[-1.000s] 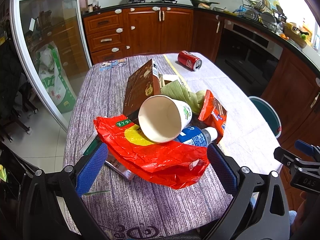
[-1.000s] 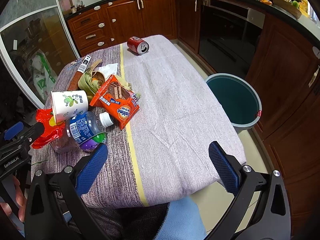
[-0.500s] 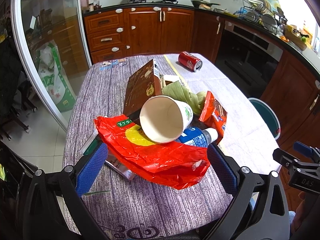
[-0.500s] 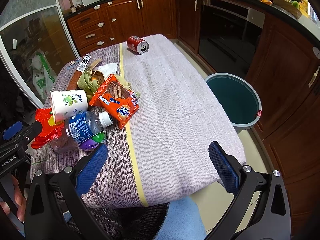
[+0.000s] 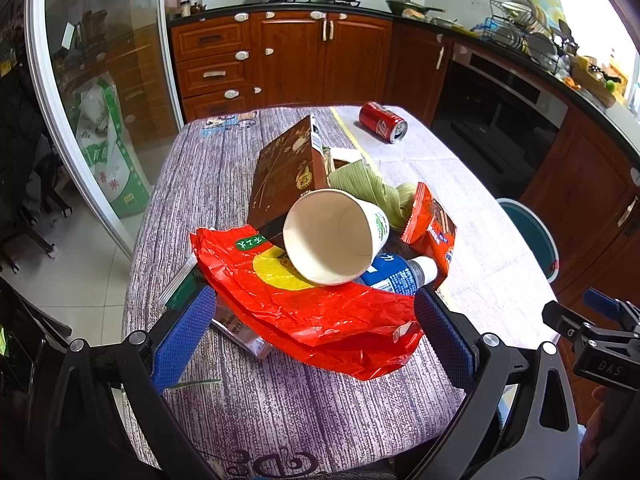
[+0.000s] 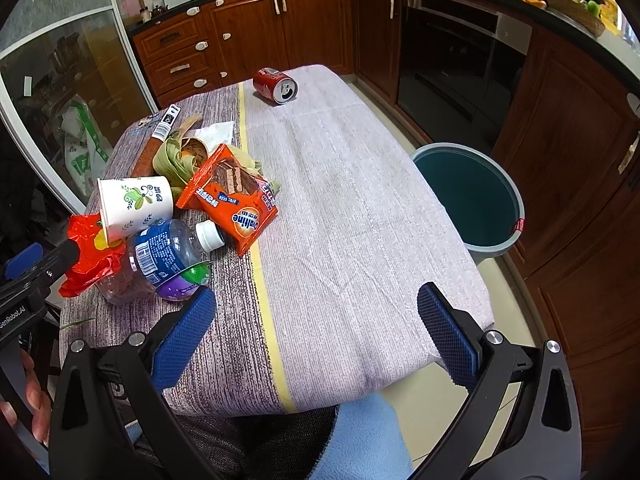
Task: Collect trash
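My left gripper (image 5: 312,332) wide open by the red bag (image 5: 304,300), right gripper (image 6: 316,332) open, holding nothing, only its view shows the whole bin (image 6: 516,216).

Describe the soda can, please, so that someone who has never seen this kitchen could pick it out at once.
Start at the cloth-covered table and look to its far end, nearest the wooden cabinets. The soda can lies there on its side. It is red, and it lies alone on the pale half of the cloth, well apart from the trash pile.
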Demonstrator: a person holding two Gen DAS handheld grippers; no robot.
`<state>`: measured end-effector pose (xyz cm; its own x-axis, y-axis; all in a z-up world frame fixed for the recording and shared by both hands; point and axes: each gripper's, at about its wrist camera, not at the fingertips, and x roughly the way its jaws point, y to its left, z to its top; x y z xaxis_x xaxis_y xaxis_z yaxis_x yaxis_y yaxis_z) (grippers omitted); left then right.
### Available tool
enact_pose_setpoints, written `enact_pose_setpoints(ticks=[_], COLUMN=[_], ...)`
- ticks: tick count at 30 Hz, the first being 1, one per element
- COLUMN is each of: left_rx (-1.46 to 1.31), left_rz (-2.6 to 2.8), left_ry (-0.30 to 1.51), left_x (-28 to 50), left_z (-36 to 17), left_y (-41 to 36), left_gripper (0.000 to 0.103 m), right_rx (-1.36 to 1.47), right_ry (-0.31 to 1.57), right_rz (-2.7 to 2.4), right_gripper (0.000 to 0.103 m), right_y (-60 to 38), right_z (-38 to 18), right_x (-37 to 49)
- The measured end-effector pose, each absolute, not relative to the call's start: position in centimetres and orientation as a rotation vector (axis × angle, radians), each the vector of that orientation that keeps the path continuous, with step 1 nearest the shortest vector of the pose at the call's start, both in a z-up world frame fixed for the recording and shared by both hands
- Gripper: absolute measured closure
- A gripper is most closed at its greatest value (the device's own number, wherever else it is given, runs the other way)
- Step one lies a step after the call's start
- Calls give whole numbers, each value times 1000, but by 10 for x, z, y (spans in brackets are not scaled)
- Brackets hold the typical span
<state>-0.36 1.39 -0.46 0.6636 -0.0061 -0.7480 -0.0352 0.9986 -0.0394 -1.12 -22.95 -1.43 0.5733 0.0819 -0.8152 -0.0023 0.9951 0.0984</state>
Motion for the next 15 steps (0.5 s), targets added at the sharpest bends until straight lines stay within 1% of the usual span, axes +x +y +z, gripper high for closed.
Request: enact_pose_setpoints(ticks=[8,15], left_rx=[-53,-42], left_rz=[13,23], left_ry=[829,788], left_x=[-7,-9], left_z=[3,22], left_y=[16,24], left_gripper=[4,4], right_rx=[85,78], right_ry=[955,953], right_rz=[52,52], right_gripper=[6,6], right_y=[-229,-227], right_z=[-14,-11], right_x=[-11,-8])
